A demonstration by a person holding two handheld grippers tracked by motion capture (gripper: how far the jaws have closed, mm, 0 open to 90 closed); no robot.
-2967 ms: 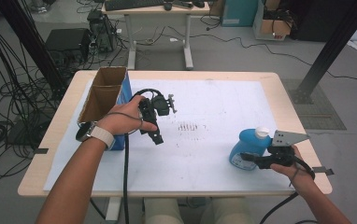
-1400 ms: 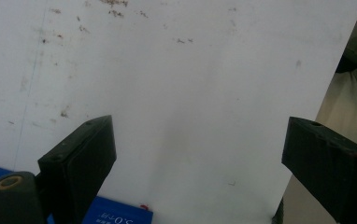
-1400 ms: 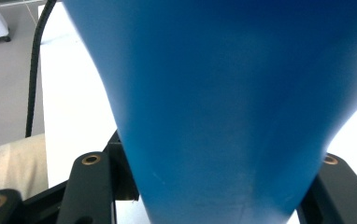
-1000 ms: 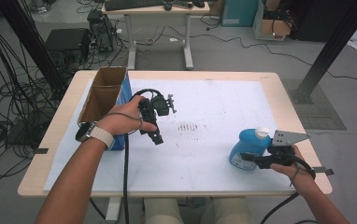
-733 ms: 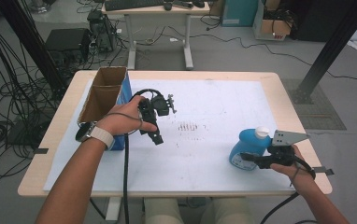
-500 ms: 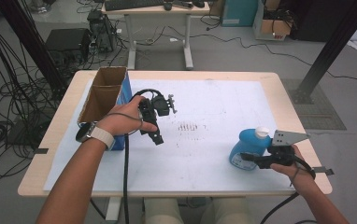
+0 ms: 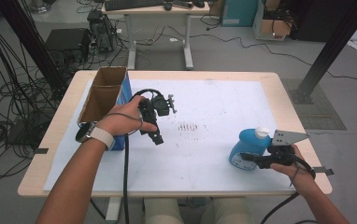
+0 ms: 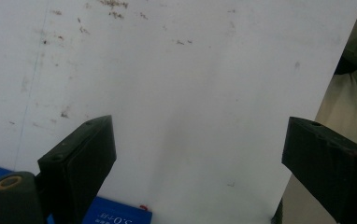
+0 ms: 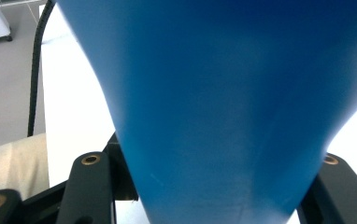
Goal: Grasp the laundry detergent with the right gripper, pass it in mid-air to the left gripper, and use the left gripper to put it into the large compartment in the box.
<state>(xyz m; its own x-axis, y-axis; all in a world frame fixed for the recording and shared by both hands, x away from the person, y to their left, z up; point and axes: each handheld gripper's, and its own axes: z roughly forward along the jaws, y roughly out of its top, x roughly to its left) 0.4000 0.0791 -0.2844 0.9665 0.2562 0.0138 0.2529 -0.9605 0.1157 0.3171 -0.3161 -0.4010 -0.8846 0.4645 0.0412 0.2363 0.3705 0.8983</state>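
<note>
Across the middle of the high view lies the big table [image 7: 270, 81] with its white top. At the upper left of it stands an open brown box [image 7: 103, 93] with a blue side.

At the lower right stands the blue bottle [image 7: 247, 148] with a white cap, upright on the table. The right gripper [image 7: 249, 158] has its jaws on both sides of the bottle and hugs it tight; in the right gripper view the blue [image 9: 223, 102] sits snug between them. So I think the grab is done, but the lift and the move are not.

Left of middle, the left gripper [image 7: 157, 136] hangs over the table. Its jaws stand wide apart with nothing between them.

Next to the earlier pictures, almost nothing is different. Both hands stay where they were.
</note>
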